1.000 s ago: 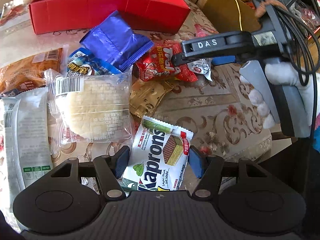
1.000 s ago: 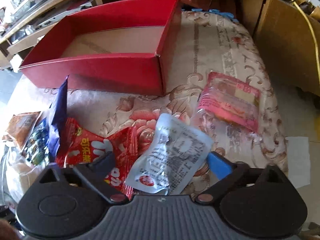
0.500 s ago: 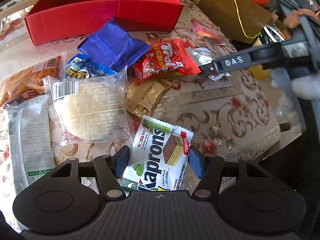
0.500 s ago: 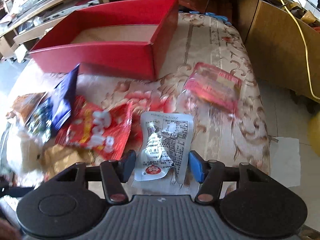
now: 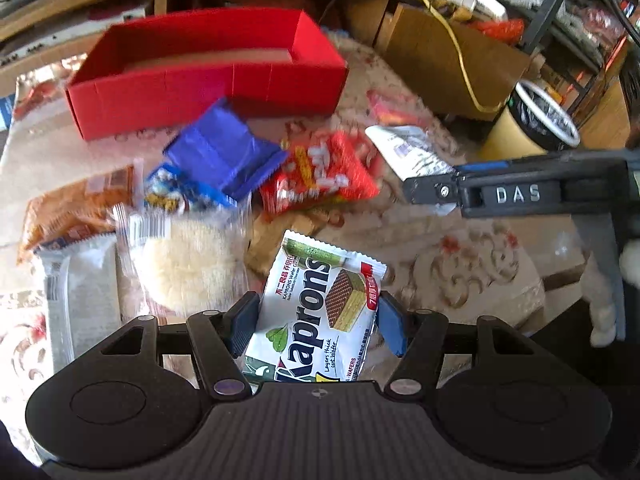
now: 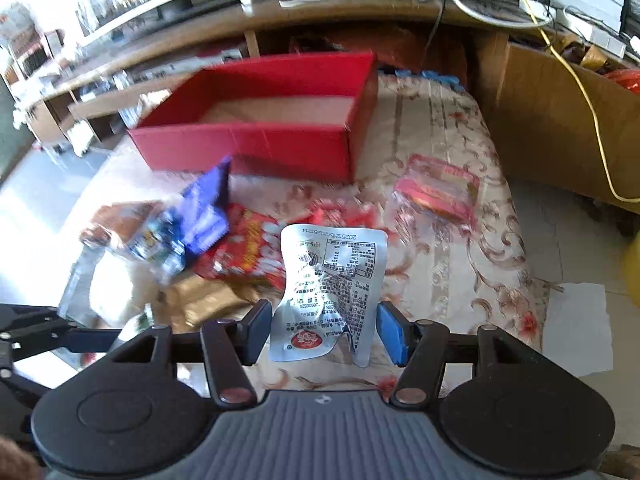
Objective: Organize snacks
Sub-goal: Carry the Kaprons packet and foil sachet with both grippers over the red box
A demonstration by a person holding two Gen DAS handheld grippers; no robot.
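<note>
Left hand-held gripper [image 5: 316, 322] clamps the Kaprons wafer pack [image 5: 320, 312] above the snack pile; red box [image 5: 208, 76] behind on the table [image 5: 460, 264]; right hand-held gripper [image 6: 320, 330] grips a lifted silver pouch [image 6: 332, 288].

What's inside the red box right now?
The red box shows only bare brown cardboard floor; no snacks visible on it. The strip of floor behind its near wall is hidden in both views, so a flat packet there can't be ruled out.
</note>
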